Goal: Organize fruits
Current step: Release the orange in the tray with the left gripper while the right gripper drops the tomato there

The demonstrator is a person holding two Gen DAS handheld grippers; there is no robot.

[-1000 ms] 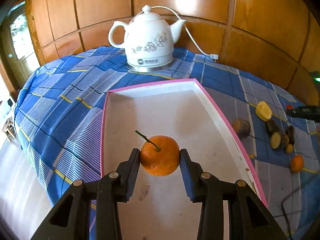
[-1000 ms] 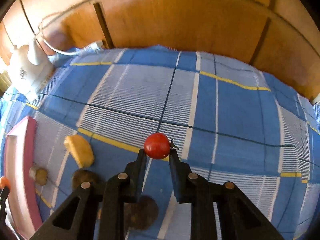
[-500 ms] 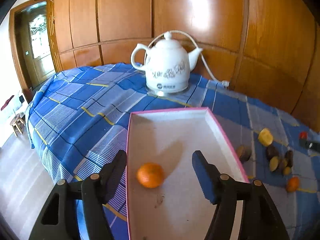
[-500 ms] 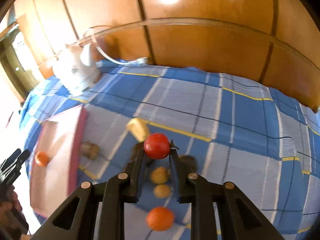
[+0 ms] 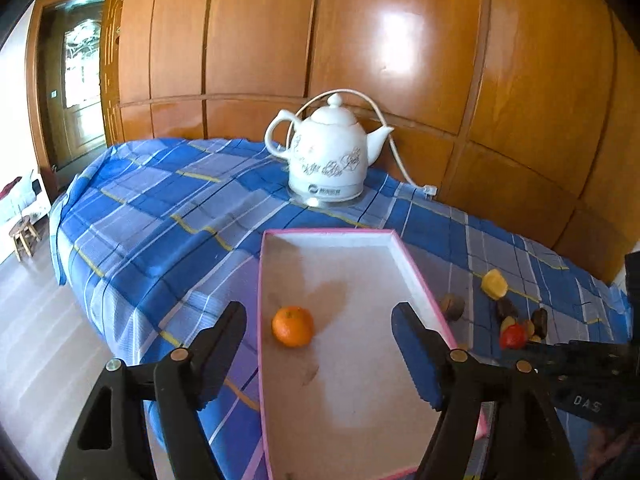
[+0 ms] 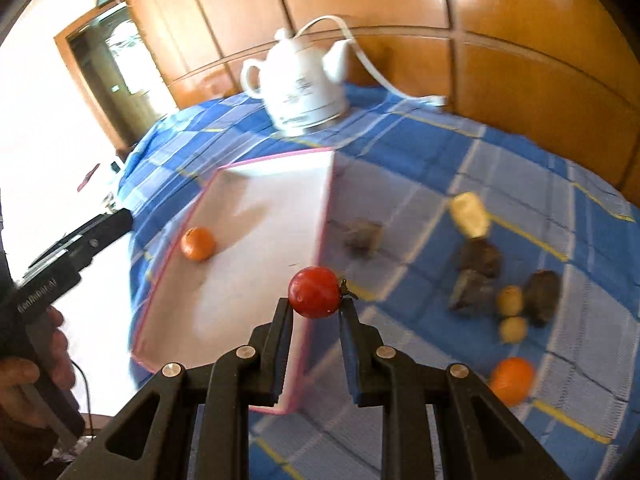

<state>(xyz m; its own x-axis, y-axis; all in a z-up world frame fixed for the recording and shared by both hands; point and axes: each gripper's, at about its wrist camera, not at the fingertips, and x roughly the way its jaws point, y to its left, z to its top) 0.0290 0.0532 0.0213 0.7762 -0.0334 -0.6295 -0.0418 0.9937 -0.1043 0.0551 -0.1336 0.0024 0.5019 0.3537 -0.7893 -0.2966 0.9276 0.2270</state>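
Note:
A white tray with a pink rim (image 5: 416,272) (image 6: 324,216) lies on the blue checked cloth. One orange (image 5: 292,326) (image 6: 198,243) rests inside it near its left wall. My left gripper (image 5: 320,332) hovers above the tray, its jaws opening wide, with nothing between the pads. My right gripper (image 6: 316,312) is shut on a small red tomato (image 6: 315,291) (image 5: 513,336), carried over the tray's right rim. Right of the tray lie a yellow piece (image 6: 470,214), several dark brown fruits (image 6: 480,258), two small yellow ones (image 6: 510,300) and another orange (image 6: 512,378).
A white ceramic kettle (image 5: 329,155) (image 6: 302,92) with a white cord stands behind the tray, against the wooden panelled wall. A hand (image 6: 24,364) holds the left gripper's handle at the table's left edge. The floor and a small stool (image 5: 24,234) lie beyond that edge.
My left gripper let go of the orange, opened wide and drew back and up; the orange now lies in the tray. My right gripper carried the tomato leftward from the cloth to the tray's rim.

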